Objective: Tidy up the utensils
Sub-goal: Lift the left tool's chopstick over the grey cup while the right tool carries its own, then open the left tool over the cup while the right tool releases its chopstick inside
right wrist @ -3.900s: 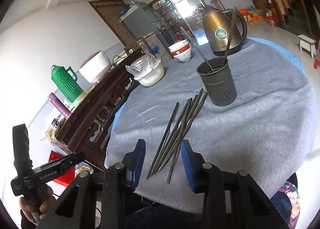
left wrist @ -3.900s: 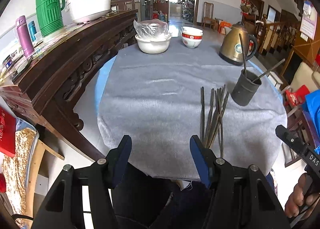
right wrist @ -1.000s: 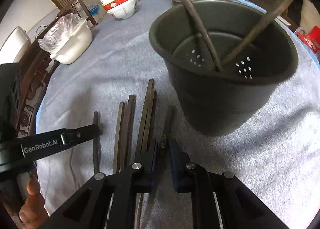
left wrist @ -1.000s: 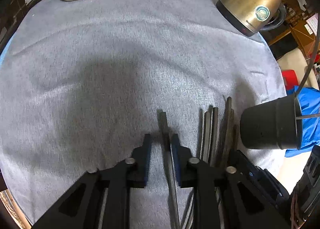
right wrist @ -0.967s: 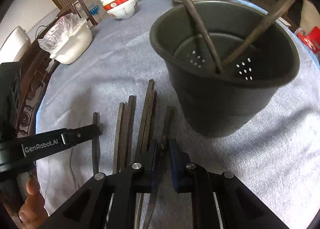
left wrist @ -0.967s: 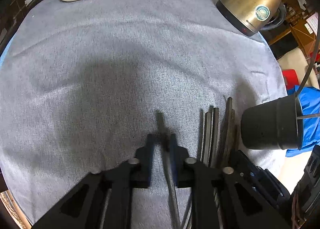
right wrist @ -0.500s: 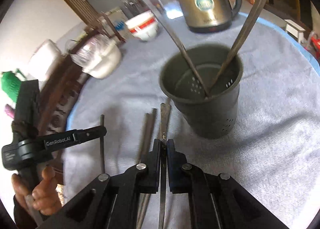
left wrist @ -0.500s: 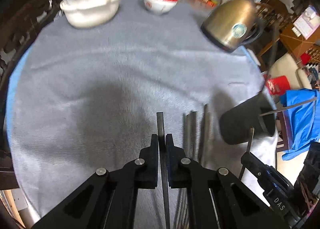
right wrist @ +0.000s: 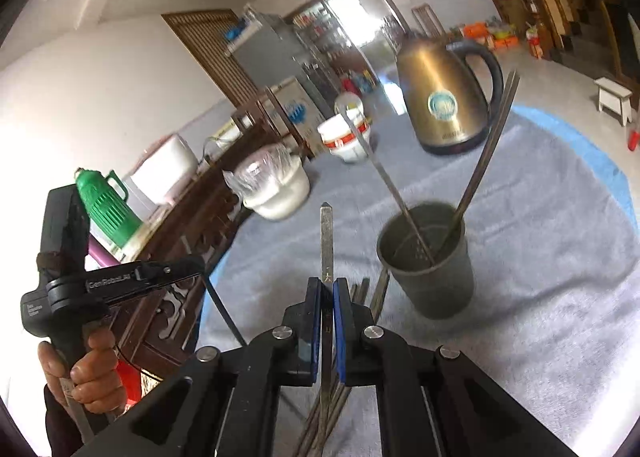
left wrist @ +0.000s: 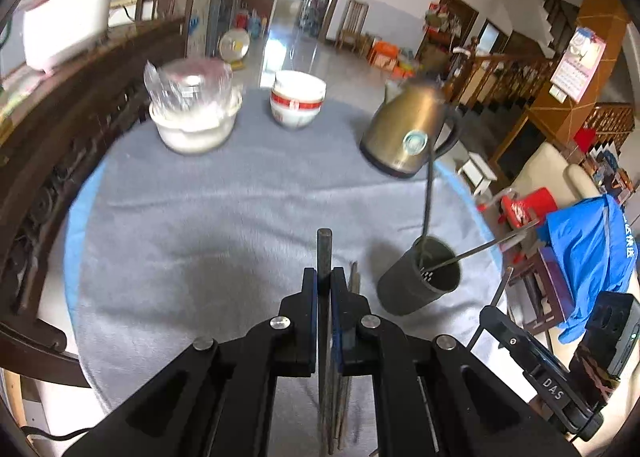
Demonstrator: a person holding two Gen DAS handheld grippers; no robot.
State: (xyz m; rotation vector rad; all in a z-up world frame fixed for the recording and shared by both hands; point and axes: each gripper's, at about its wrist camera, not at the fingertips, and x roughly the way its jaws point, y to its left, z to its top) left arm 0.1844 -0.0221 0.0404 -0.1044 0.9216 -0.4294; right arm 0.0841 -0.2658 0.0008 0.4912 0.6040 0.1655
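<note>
Both our grippers clamped on a chopstick each, above the grey cloth.

Our left gripper (left wrist: pixel 324 277) is pinched tight on one dark chopstick (left wrist: pixel 324 249), its tip poking past the pads — our right gripper (right wrist: pixel 327 289) grips a paler chopstick (right wrist: pixel 327 233) the same way. The remaining chopsticks (right wrist: pixel 360 293) lie on the tablecloth (left wrist: pixel 200 217) just beside the dark holder cup (right wrist: pixel 428 269), which stands upright with two sticks already leaning inside — a brass kettle (left wrist: pixel 408 133) sits beyond it.
</note>
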